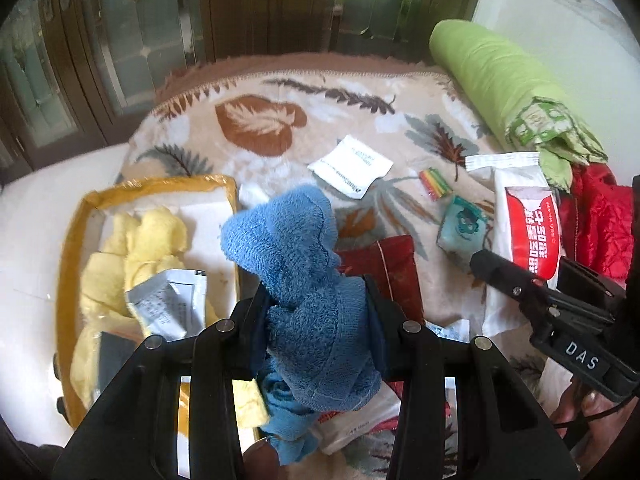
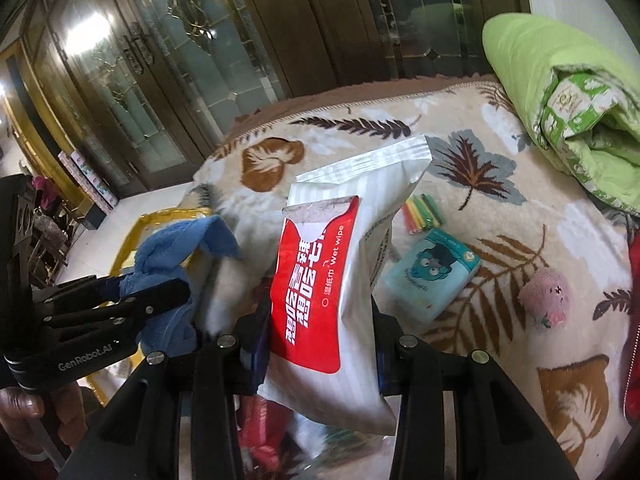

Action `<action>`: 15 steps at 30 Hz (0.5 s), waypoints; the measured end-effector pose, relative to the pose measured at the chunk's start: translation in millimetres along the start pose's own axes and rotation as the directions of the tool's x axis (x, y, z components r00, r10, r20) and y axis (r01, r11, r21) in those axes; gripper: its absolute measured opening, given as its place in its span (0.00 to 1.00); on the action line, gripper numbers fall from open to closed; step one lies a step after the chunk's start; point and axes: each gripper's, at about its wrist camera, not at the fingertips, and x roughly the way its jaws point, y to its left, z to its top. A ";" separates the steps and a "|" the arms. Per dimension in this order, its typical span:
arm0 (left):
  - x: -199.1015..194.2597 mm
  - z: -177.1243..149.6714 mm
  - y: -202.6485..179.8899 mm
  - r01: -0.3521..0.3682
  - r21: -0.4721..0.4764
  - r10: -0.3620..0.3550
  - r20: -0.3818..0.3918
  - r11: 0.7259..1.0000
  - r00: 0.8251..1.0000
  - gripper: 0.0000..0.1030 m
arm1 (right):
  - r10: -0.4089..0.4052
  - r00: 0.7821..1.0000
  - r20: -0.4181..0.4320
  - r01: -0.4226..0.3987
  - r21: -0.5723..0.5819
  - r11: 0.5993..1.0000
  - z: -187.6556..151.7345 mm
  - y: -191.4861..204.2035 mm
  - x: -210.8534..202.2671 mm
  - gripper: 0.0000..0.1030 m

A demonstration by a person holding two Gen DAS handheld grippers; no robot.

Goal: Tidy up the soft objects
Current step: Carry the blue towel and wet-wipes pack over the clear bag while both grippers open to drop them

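My left gripper (image 1: 318,300) is shut on a blue towel (image 1: 304,280) and holds it above the bed, beside a yellow-rimmed clear bag (image 1: 72,240) with yellow cloths (image 1: 136,248) inside. The towel also shows in the right wrist view (image 2: 176,264). My right gripper (image 2: 320,320) is shut on a red-and-white wet wipe pack (image 2: 332,272), held upright above the leaf-pattern blanket (image 2: 500,280). The pack also shows in the left wrist view (image 1: 528,232).
A teal tissue pack (image 2: 432,276), coloured sticks (image 2: 424,212) and a pink plush ball (image 2: 546,296) lie on the blanket. A white sachet (image 1: 352,168) and a dark red pouch (image 1: 384,268) lie nearby. A green rolled quilt (image 2: 560,92) sits at the right, red fabric (image 1: 596,216) beside it.
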 end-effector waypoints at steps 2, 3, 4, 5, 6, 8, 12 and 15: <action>-8.3 -3.5 0.7 -0.008 0.007 0.008 0.021 1.000 1.000 0.40 | 0.007 1.000 0.006 -0.007 -0.009 1.000 -2.2 8.9 -4.8 0.38; -11.7 -5.2 1.7 -0.011 0.007 0.010 0.028 1.000 1.000 0.40 | 0.008 1.000 0.007 -0.008 -0.018 1.000 -3.1 13.8 -6.3 0.38; -14.9 -6.6 3.0 -0.017 0.008 0.016 0.036 1.000 0.999 0.40 | 0.010 1.000 0.008 -0.010 -0.025 1.000 -3.9 18.4 -7.3 0.38; -18.9 -8.4 4.6 -0.025 0.009 0.024 0.048 1.000 0.999 0.40 | 0.014 1.000 0.009 -0.014 -0.027 1.000 -4.3 22.0 -8.0 0.38; -23.0 -10.0 6.1 -0.032 0.010 0.032 0.061 0.999 0.998 0.40 | 0.020 1.000 0.011 -0.019 -0.030 0.999 -4.4 25.9 -9.3 0.38; -31.7 -13.2 10.4 -0.046 0.009 0.045 0.084 0.999 0.995 0.40 | 0.028 1.000 0.013 -0.028 -0.039 0.999 -3.9 35.0 -10.6 0.38; -47.3 -19.1 22.7 -0.068 -0.002 0.067 0.127 0.998 0.990 0.40 | 0.043 0.999 0.021 -0.042 -0.059 0.997 -3.4 53.0 -12.6 0.38; -54.6 -22.1 31.8 -0.076 -0.012 0.077 0.144 0.997 0.987 0.40 | 0.056 0.998 0.023 -0.054 -0.077 0.996 -2.3 67.3 -11.8 0.38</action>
